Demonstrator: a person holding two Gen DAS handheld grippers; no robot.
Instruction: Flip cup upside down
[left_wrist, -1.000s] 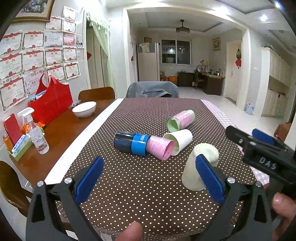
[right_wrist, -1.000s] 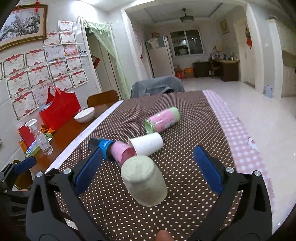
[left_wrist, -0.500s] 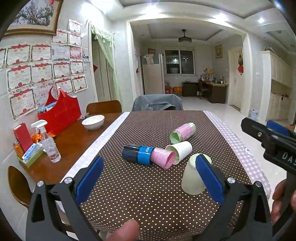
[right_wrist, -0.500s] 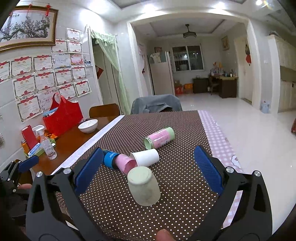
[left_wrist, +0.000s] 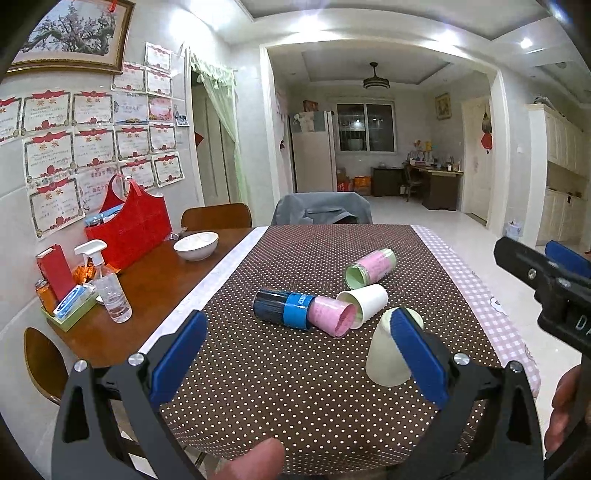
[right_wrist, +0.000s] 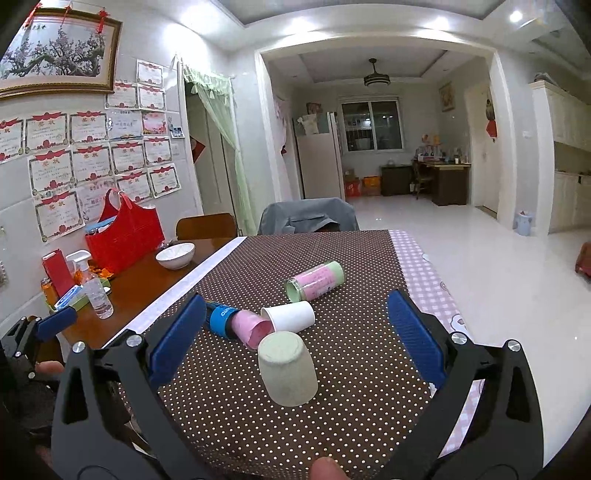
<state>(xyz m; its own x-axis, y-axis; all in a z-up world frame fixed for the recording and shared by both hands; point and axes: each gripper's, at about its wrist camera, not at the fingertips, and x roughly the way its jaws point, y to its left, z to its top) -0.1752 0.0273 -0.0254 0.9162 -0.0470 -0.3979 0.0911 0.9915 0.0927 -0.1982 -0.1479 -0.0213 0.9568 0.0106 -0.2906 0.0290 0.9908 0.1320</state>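
A pale green cup (right_wrist: 288, 369) stands upside down, mouth down, on the brown dotted tablecloth (right_wrist: 354, 369) near the front edge. In the left wrist view the cup (left_wrist: 384, 354) is partly behind my left gripper's right finger. My left gripper (left_wrist: 295, 347) is open and empty, held back from the table. My right gripper (right_wrist: 291, 332) is open and empty, with the cup between and beyond its fingers, apart from them. The right gripper's body shows at the right edge of the left wrist view (left_wrist: 546, 280).
Lying on the cloth behind the cup: a white paper cup (right_wrist: 289, 316), a pink cup stacked in blue and black ones (left_wrist: 301, 311), a pink-and-green cup (right_wrist: 316, 281). On the wooden table at left are a white bowl (left_wrist: 195, 245), spray bottle (left_wrist: 109, 284), red bag (left_wrist: 129, 229). Chairs stand behind.
Both grippers have drawn back and up from the table. The upside-down cup stays in place and looks smaller and farther away in both views.
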